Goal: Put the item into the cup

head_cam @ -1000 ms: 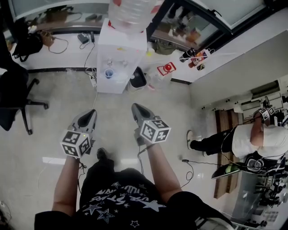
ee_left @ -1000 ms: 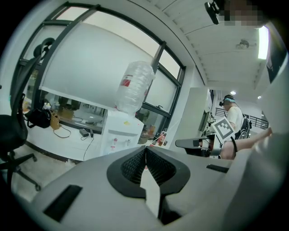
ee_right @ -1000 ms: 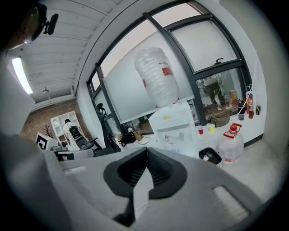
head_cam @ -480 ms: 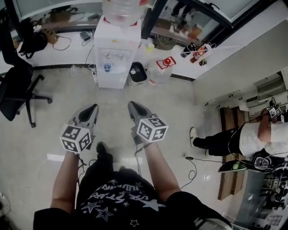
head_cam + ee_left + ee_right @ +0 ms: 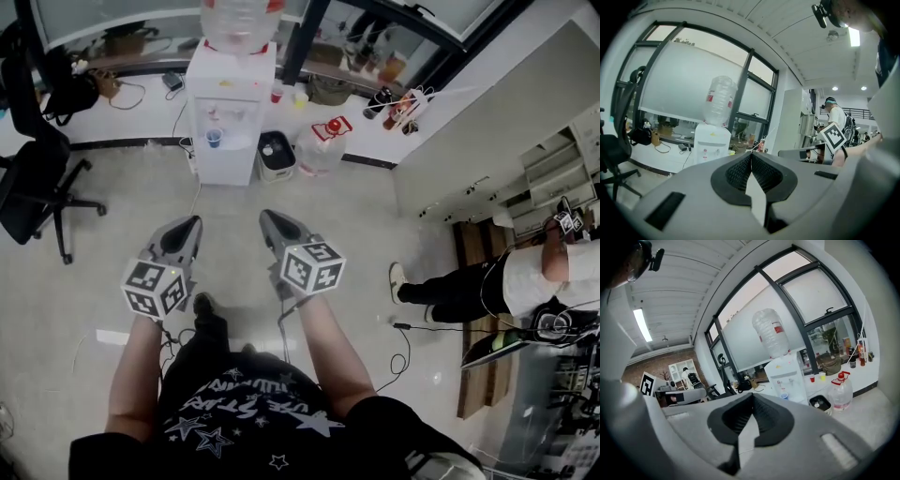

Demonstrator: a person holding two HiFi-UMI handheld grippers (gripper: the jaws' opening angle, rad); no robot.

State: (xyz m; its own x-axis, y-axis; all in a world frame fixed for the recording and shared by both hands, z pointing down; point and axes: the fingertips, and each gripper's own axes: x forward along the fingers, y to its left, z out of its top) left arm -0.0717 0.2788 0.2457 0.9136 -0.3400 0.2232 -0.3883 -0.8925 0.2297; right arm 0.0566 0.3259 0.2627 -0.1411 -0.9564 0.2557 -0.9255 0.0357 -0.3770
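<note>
The blue cup [image 5: 214, 138] stands in the tap recess of the white water dispenser [image 5: 230, 103], at your 12 o'clock and well apart from both claws. In the right gripper view it reads as upright, long axis vertical and mouth up; it is too small to say more.

A large clear bottle [image 5: 239, 19] sits upside down on top of the dispenser. Just beside the dispenser, at its 3 o'clock, is a black bin [image 5: 274, 150], and next to that a clear jug [image 5: 323, 145] with a red cap. A red cup [image 5: 277, 95] and a yellow cup [image 5: 298, 97] stand on the ledge [image 5: 141, 103] behind them.

Your left claw [image 5: 191, 223] and right claw [image 5: 265, 217] both point toward 12 o'clock, side by side and not touching. Each has its pads pressed together, with nothing between them.

Bare floor [image 5: 94, 272] lies between the claws and the dispenser, crossed only by a thin cable [image 5: 196, 195] running down from the dispenser's left side. An office chair [image 5: 33, 178] stands at your 10 o'clock, and a person [image 5: 478, 286] is at your 3 o'clock, both clear of the straight line to the cup.
</note>
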